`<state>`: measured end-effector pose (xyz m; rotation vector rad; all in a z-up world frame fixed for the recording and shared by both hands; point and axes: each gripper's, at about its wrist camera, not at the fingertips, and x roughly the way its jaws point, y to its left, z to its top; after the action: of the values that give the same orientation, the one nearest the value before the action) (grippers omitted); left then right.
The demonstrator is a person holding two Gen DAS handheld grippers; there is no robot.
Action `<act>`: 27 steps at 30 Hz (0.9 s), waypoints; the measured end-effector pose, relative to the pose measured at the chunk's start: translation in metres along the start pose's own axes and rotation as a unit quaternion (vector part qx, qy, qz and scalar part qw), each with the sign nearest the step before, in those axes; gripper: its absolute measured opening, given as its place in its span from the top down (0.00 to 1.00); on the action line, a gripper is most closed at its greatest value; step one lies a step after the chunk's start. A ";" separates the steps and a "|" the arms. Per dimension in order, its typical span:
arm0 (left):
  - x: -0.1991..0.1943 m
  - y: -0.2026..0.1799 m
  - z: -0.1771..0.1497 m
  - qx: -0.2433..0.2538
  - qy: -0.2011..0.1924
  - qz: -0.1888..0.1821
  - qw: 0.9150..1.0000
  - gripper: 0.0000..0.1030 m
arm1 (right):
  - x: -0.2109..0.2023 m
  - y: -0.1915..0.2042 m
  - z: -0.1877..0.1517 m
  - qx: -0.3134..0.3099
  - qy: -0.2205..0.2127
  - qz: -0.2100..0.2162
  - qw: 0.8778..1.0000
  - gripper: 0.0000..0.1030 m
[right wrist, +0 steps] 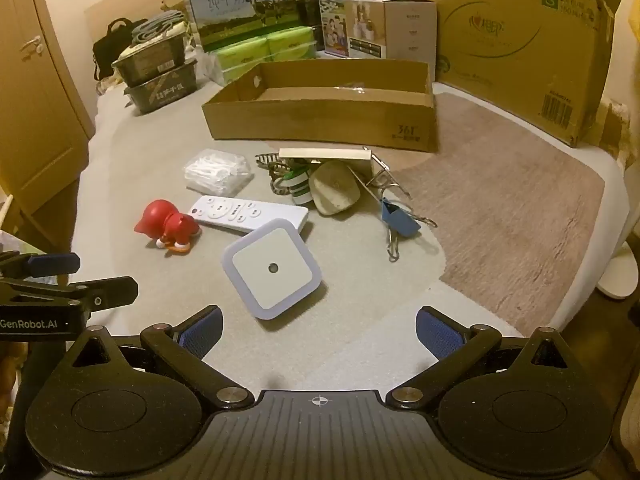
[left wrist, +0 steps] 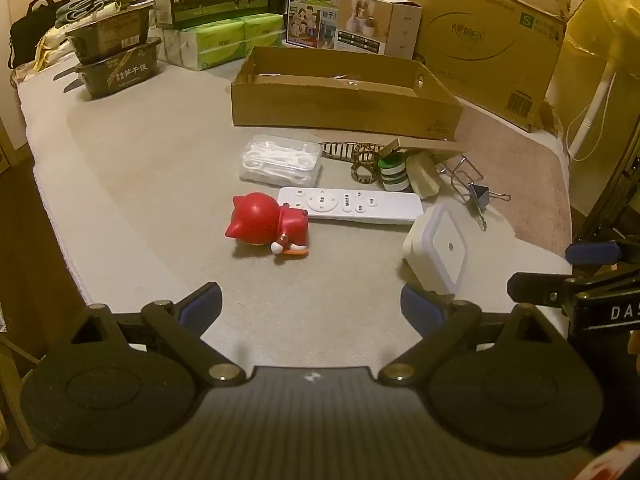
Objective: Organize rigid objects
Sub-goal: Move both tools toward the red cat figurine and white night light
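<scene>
Cartons and milk boxes line the back of a grey-beige cloth surface (left wrist: 160, 168), with a shallow cardboard tray (left wrist: 344, 108) lying open across the upper middle of both views. In front of it sits the clutter I have to sort: a clear box of floss picks (left wrist: 282, 162), a white remote (left wrist: 352, 205), a red cat figurine (left wrist: 266, 226) touching the remote's left end, a green-and-white striped roll (left wrist: 394, 174), a blue binder clip (left wrist: 480, 196) and a white square night light (left wrist: 440, 246).

From the left wrist camera I see the night light edge-on at centre right, partly behind my right fingertip pad (left wrist: 420, 308). The right wrist camera shows its whole square face with the small sensor dot, lower centre, just ahead of the claw, overlapping the remote's near end. That view also gives me a wooden door (right wrist: 36, 92) at far left and a beige pebble-shaped object (right wrist: 334, 192) beside the roll more clearly.

My left gripper (left wrist: 310, 308) angles down at the cloth with its claw spread wide and nothing between the pads. My right gripper (right wrist: 318, 330) tilts down likewise, equally spread, empty, with the night light just beyond its tips. Each gripper appears at the edge of the other's view.
</scene>
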<state>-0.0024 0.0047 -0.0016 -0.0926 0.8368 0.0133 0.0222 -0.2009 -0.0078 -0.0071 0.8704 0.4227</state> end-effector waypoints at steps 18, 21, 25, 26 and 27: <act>-0.001 -0.004 0.000 0.000 0.002 0.001 1.000 0.08 | 0.000 0.000 -0.001 0.001 0.000 0.002 1.000 0.01; 0.000 -0.004 -0.001 -0.001 0.002 0.001 1.000 0.08 | 0.001 0.001 -0.002 0.001 0.002 0.001 1.000 0.01; 0.001 -0.003 -0.001 -0.001 0.003 0.001 1.000 0.08 | 0.002 0.001 -0.002 0.001 0.002 0.001 1.000 0.01; 0.001 -0.003 -0.001 -0.002 0.003 0.001 1.000 0.08 | 0.002 0.001 -0.002 0.000 0.002 0.001 1.000 0.01; 0.001 -0.003 0.000 -0.003 0.003 0.001 1.000 0.08 | 0.002 0.001 -0.002 0.000 0.002 0.001 1.000 0.01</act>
<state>-0.0021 0.0019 -0.0022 -0.0983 0.8423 0.0174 0.0215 -0.1994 -0.0102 -0.0073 0.8752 0.4256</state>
